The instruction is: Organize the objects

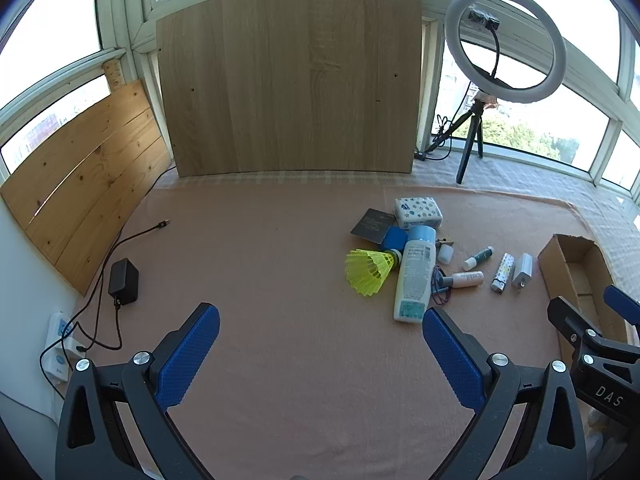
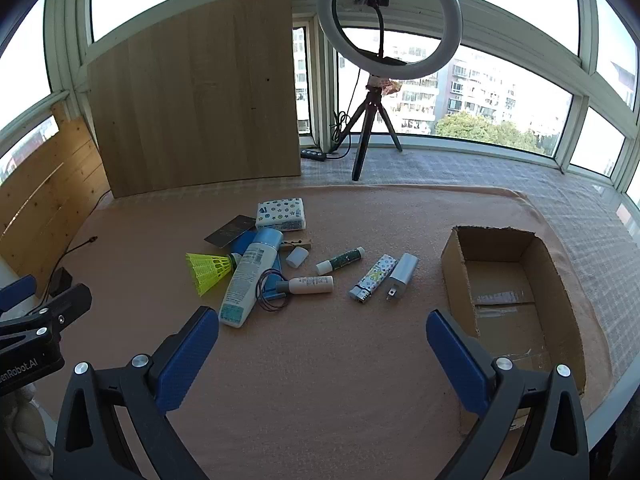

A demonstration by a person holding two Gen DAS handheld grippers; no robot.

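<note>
Both claws spread fully wide, nothing between the pads, hovering over pink cloth (image 2: 320, 360). Left gripper (image 1: 320, 356) tilted down at bare cloth; pile sits ahead and to its right, well apart from the near pad. Right gripper (image 2: 322, 356) tilted down likewise; pile ahead-left, cardboard box (image 2: 560, 292) ahead-right, box's near corner just beyond the right finger.

Nearest to right claw: white lotion bottle (image 2: 246, 280), lying flat, base just past the left fingertip. Purple hair tie (image 2: 272, 292) looped beside it, touching small white bottle (image 2: 310, 285). Further right: patterned lighter (image 2: 372, 278), then white charger (image 2: 400, 276) side by side, prongs toward camera. Behind: green-labelled tube (image 2: 340, 260), small white cap (image 2: 297, 257), wooden clothespin (image 2: 298, 245). Yellow shuttlecock (image 2: 208, 270) left of lotion bottle, cork against it. Farthest back: dark card (image 2: 230, 230), tissue pack (image 2: 280, 213).

Box open-topped, nothing inside visible. Ring light on tripod (image 2: 390, 20) beyond cloth, wood panel (image 2: 200, 92) against window.
</note>
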